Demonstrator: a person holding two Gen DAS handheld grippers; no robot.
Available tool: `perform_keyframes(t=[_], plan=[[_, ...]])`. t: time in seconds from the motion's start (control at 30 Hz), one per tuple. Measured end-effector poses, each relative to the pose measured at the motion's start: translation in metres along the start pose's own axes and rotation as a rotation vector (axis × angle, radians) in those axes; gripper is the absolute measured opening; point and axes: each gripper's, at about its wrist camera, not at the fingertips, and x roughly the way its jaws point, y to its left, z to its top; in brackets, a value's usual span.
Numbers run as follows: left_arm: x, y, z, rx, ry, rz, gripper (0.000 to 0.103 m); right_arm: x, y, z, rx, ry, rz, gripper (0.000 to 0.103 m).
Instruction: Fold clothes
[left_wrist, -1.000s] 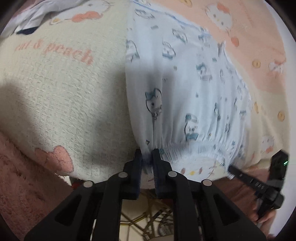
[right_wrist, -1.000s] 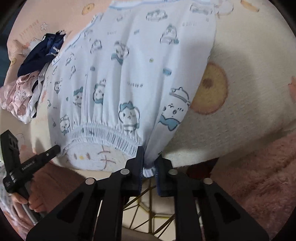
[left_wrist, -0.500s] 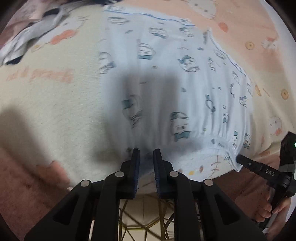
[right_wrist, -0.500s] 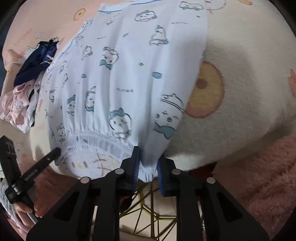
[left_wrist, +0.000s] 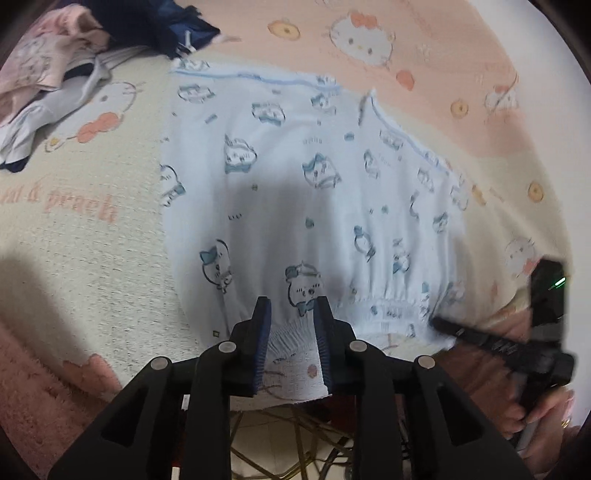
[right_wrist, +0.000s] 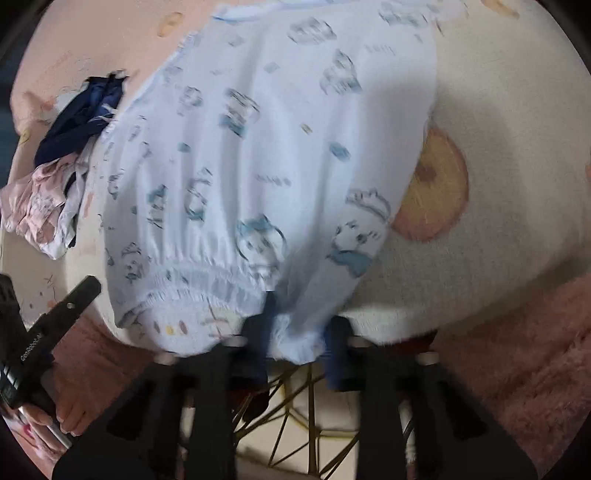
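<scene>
Pale blue printed shorts lie flat on the cartoon-print blanket, waistband at its near edge. The left tongs have just been opening and stand apart over the waistband, gripping nothing. The right tongs clamp the waistband's right corner.

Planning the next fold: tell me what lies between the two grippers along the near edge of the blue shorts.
Only the shorts' gathered waistband spans from the left gripper to the right gripper, seen in the left wrist view.
</scene>
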Motion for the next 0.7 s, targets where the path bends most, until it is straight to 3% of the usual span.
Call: perform_keyframes(t=[0.2,0.33,0.47,0.6,0.7], plan=[[0.010,-0.009,0.000,0.000,0.040,0.001,0.026,-0.030,-0.008,-0.007,-0.011,-0.093,0.051,0.008],[0.008,-0.008,-0.006,-0.004,0.047,-0.030,0.026,-0.025,0.019,0.003,-0.099,-0.125,0.086,0.008],[0.017,-0.007,-0.008,0.004,0.064,-0.053,0.026,-0.020,0.017,-0.002,-0.174,-0.071,0.145,0.008],[0.018,-0.002,-0.007,0.012,0.076,-0.086,0.026,0.018,0.024,0.006,-0.155,0.041,0.160,0.011],[0.019,-0.011,-0.004,0.005,0.081,-0.166,0.026,0.009,0.015,0.012,-0.104,0.040,0.234,0.020]])
